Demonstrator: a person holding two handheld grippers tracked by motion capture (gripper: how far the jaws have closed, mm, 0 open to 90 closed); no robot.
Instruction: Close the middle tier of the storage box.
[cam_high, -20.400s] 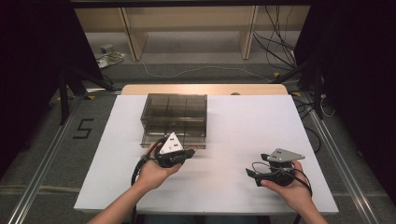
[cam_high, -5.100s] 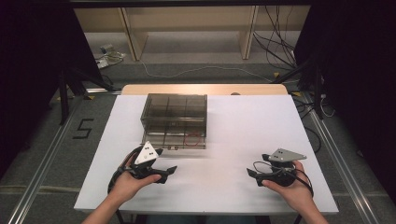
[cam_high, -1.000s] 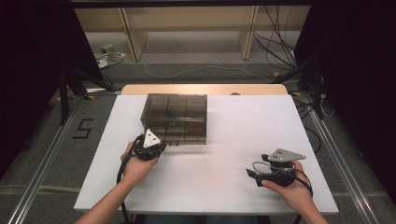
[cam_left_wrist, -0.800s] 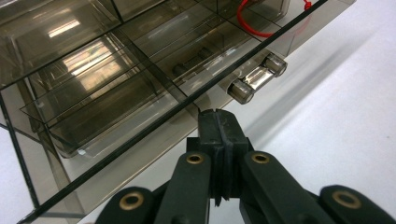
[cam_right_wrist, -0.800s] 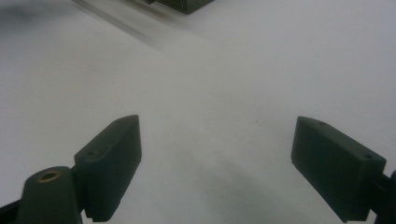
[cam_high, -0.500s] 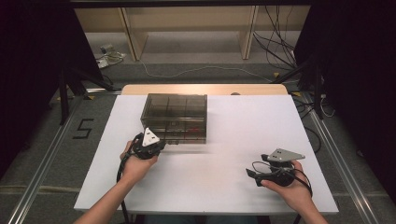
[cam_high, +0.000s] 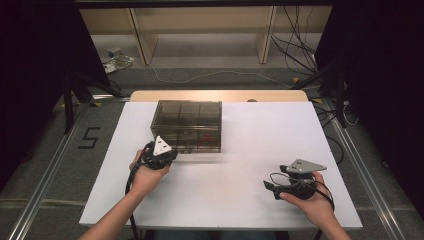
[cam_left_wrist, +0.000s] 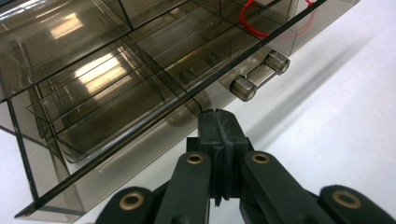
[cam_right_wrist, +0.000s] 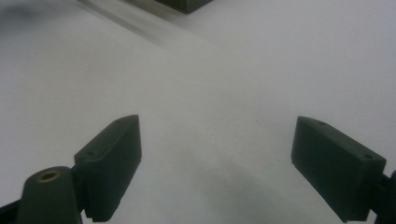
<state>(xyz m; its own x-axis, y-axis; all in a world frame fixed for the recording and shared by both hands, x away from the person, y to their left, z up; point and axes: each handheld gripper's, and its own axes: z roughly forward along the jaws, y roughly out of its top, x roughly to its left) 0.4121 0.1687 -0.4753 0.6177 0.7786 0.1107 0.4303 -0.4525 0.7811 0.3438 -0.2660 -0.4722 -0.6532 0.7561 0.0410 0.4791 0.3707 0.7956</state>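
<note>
A smoky see-through drawer box (cam_high: 187, 125) stands on the white table (cam_high: 250, 145), left of the middle. My left gripper (cam_high: 170, 153) is at the box's front left corner. In the left gripper view its jaws (cam_left_wrist: 217, 122) are pressed together with nothing between them, tips against the box's lower front (cam_left_wrist: 116, 112). A round clear drawer handle (cam_left_wrist: 258, 75) is just past the tips, and a red loop (cam_left_wrist: 252, 21) lies inside a compartment. My right gripper (cam_high: 270, 189) rests low at the front right, its jaws (cam_right_wrist: 217, 128) wide open over bare table.
A corner of the box (cam_right_wrist: 184, 4) shows at the top of the right gripper view. Beyond the table stands a wooden shelf frame (cam_high: 200, 30), with cables (cam_high: 300, 55) on the floor. A "5" (cam_high: 88, 138) is marked on the floor at left.
Earlier a lower drawer stuck out of the box front; it now sits flush. My left hand went from the front left up to the box. Nothing has moved in the last second.
</note>
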